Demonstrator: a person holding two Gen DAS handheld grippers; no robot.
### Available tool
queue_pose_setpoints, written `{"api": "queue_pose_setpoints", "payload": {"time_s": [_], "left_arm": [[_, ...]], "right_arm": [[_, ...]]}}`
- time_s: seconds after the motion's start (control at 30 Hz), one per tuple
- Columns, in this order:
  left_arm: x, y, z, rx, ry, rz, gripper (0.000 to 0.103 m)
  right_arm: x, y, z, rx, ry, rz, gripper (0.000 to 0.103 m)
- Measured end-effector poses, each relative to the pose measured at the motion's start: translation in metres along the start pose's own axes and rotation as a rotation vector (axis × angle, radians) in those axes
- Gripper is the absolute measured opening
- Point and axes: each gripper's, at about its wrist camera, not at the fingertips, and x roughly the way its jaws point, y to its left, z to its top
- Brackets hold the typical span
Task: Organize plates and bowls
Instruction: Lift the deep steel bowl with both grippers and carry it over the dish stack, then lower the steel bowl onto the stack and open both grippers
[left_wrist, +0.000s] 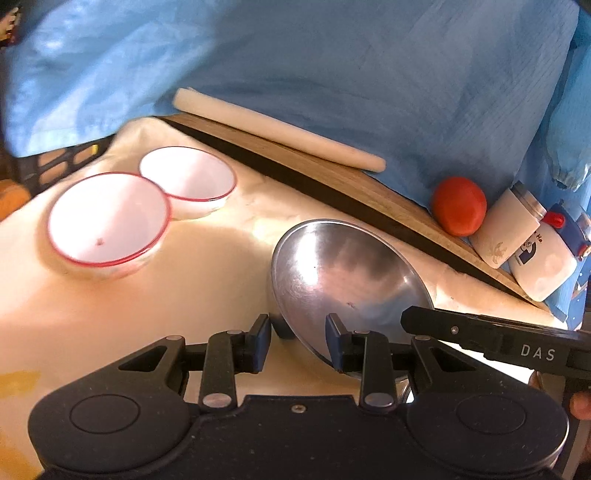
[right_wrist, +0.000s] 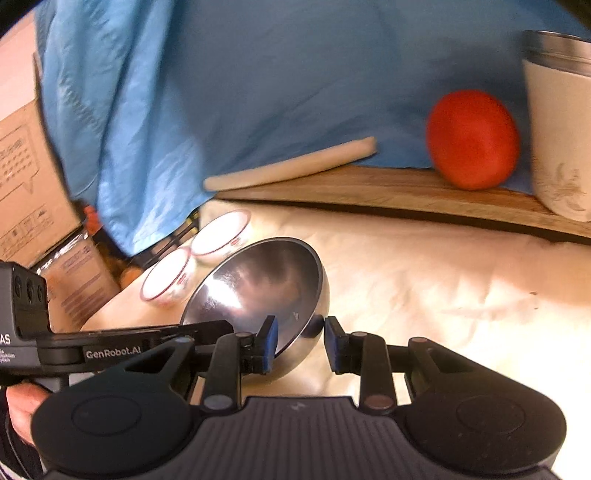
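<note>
The steel bowl (left_wrist: 343, 280) is polished and tilted above the cream-covered bench (left_wrist: 166, 295). Left tongs (left_wrist: 299, 338) and right tongs (right_wrist: 301, 341) each straddle its rim; grip contact cannot be confirmed.

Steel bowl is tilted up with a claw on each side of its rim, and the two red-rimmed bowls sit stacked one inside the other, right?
Not stacked. In the left wrist view the two red-rimmed bowls sit side by side on the cloth. The steel bowl is tilted, left claw and right claw at its rim.
</note>
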Motion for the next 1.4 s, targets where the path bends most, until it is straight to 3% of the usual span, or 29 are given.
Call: {"api": "queue_pose_setpoints", "payload": {"time_s": [0.33, 0.53, 0.7, 0.93, 1.07, 1.2, 1.4], "left_arm": [[-0.010, 0.005, -0.006, -0.006, 0.005, 0.014, 0.034], [-0.015, 0.003, -0.009, -0.013, -0.011, 0.014, 0.038], [-0.029, 0.006, -0.014, -0.012, -0.031, 0.021, 0.047], [-0.060, 0.018, -0.018, -0.018, -0.081, 0.063, 0.065], [-0.078, 0.034, -0.020, -0.033, -0.127, 0.117, 0.085], [-0.093, 0.055, -0.019, -0.075, -0.181, 0.184, 0.100], [-0.091, 0.078, -0.017, -0.109, -0.238, 0.320, 0.102]], "right_arm": [[0.001, 0.007, -0.001, -0.022, 0.014, 0.022, 0.039], [-0.013, 0.008, -0.011, -0.023, -0.002, -0.009, 0.056], [-0.035, 0.007, -0.017, -0.014, -0.021, -0.050, 0.068], [-0.062, 0.020, -0.022, -0.025, -0.079, -0.057, 0.092], [-0.065, 0.035, -0.021, -0.039, -0.108, -0.041, 0.103], [-0.057, 0.046, -0.016, -0.039, -0.114, -0.024, 0.103], [-0.030, 0.060, -0.003, -0.034, -0.098, 0.021, 0.103]]}}
